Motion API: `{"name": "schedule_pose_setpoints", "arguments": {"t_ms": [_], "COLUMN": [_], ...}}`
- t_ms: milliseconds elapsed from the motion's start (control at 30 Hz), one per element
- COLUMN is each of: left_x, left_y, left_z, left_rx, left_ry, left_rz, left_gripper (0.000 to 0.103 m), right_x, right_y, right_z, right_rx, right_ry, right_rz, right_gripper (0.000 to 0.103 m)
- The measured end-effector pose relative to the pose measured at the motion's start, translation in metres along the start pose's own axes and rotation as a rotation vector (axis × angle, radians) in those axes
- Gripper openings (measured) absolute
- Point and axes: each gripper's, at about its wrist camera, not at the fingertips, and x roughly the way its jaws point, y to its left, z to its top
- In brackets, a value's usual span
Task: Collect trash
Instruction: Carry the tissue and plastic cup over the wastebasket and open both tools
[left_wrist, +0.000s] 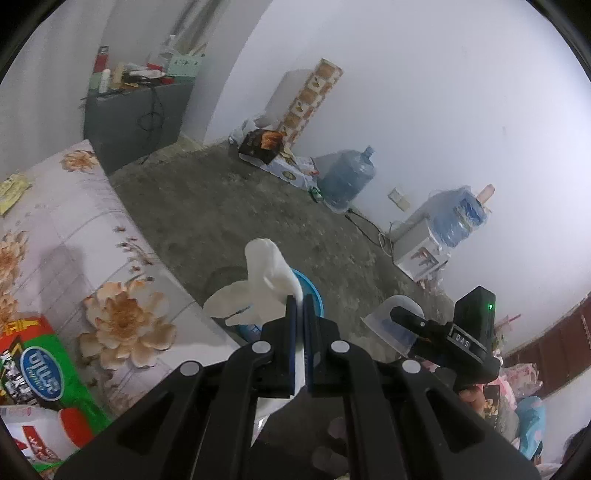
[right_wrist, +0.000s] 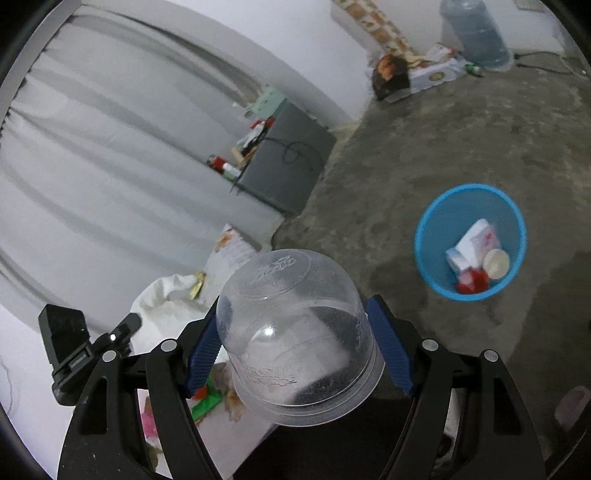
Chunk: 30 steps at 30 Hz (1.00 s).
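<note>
1. The left gripper (left_wrist: 302, 306) is pinched nearly closed on one crumpled white tissue (left_wrist: 264, 284), held above the floor.
2. The right gripper (right_wrist: 295, 332) stands wide, its blue pads (right_wrist: 388, 343) clamping one clear plastic cup (right_wrist: 295, 332), held bottom-forward.
3. One round blue plastic bin (right_wrist: 424, 236) on the grey floor (right_wrist: 369, 192) holds a white carton, a lid and a red scrap.

Right tongs (right_wrist: 299, 343) held a clear plastic cup (right_wrist: 295, 339) upside down, blue pads (right_wrist: 389, 350) pressed on both its sides. Blue bin (right_wrist: 424, 236) sat on the grey floor (right_wrist: 406, 155), off to the right, well apart from the cup; inside it were a white carton (right_wrist: 471, 245), a round lid (right_wrist: 496, 263) & sth red (right_wrist: 472, 282). Grey cabinet (right_wrist: 288, 166) w/ clutter stood further back by a white curtain (right_wrist: 110, 166). Water jug (right_wrist: 476, 33) at top edge.
</note>
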Motion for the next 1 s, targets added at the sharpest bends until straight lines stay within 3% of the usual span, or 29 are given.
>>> {"name": "schedule_pose_setpoints", "arguments": {"t_ms": [300,567,1000], "left_x": [0.057,0.135,0.286], "left_y": [-0.033,-0.063,-0.074], "left_z": [0.007,0.007,0.015], "left_rx": [0.055,0.12,0.117], "left_ry": [0.074,0.169,0.338], "left_rz": [-0.016,-0.005,0.063], "left_gripper": [0.003,0.003,0.003], "right_x": [-0.02,-0.01,0.061], "right_y": [-0.041,-0.091,-0.163], "right_z": [0.016,0.026,0.063], "right_rx": [0.065,0.173,0.351], "right_ry": [-0.085,-0.088,-0.038], "right_rz": [-0.085,-0.143,-0.193], "right_gripper": [0.071,0.071,0.071]}}
